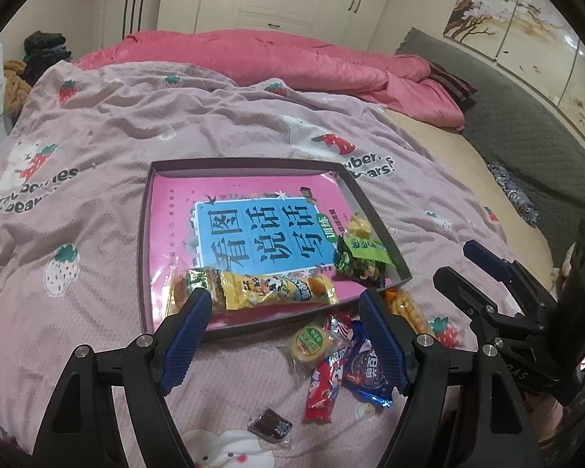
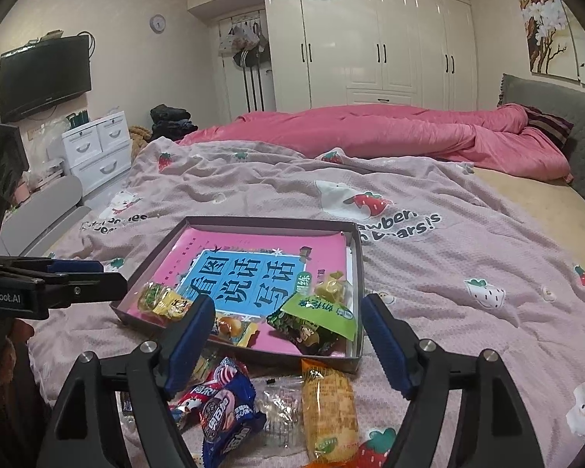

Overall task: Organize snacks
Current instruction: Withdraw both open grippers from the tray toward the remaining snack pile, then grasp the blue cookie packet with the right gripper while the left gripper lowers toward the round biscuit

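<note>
The snacks sit in two groups on a bed. Inside a shallow grey cardboard tray (image 1: 378,210), three packets lie on a glossy pink book cover with a blue panel of large characters (image 1: 253,230): a long yellow crinkled wrapper (image 1: 269,286) along the near edge, a dark green foil packet with a bright green label (image 1: 360,261) in the near right corner, and a small yellow twist-wrapped candy (image 1: 358,226) just behind it.

The second group lies loose on the blanket just in front of the tray. It holds a round biscuit in clear film with a green label (image 1: 312,345), a red-and-white packet (image 1: 323,386), a glossy dark blue packet (image 1: 366,374), an orange ridged snack in a clear sleeve (image 2: 329,409), and a small dark brown square packet (image 1: 271,425) a little apart, nearer the camera.

The left gripper (image 1: 284,331) hangs over the tray's near edge, its blue textured fingers wide apart and gripping nothing. The right gripper (image 2: 284,335) hangs over the loose pile, fingers likewise spread wide and empty.

The blanket (image 1: 97,148) is a pale mauve waffle-knit printed with strawberries and bears. Beyond it lies a rumpled pink quilt (image 2: 370,128), with white wardrobe doors (image 2: 370,39) behind.
</note>
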Tool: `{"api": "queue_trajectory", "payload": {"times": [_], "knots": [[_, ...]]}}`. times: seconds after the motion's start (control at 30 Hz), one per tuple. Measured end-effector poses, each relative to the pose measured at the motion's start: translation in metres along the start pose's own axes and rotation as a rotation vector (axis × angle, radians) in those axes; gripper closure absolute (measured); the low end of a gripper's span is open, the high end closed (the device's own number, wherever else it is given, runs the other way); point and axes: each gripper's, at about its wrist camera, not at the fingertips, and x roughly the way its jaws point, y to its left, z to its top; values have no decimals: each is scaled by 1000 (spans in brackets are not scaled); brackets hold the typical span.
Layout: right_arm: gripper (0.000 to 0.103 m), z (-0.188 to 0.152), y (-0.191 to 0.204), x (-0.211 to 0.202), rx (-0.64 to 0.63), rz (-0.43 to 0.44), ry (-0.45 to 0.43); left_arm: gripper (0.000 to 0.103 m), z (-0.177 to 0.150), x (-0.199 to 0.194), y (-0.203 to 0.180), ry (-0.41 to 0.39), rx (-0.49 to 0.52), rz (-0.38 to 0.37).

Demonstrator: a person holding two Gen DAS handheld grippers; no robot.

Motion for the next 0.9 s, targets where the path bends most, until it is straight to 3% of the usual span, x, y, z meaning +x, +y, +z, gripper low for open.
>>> {"api": "queue_trajectory", "payload": {"times": [0.9], "knots": [[25, -19, 26, -10, -103, 22, 69, 24, -30, 17, -6, 131, 76, -20]]}}
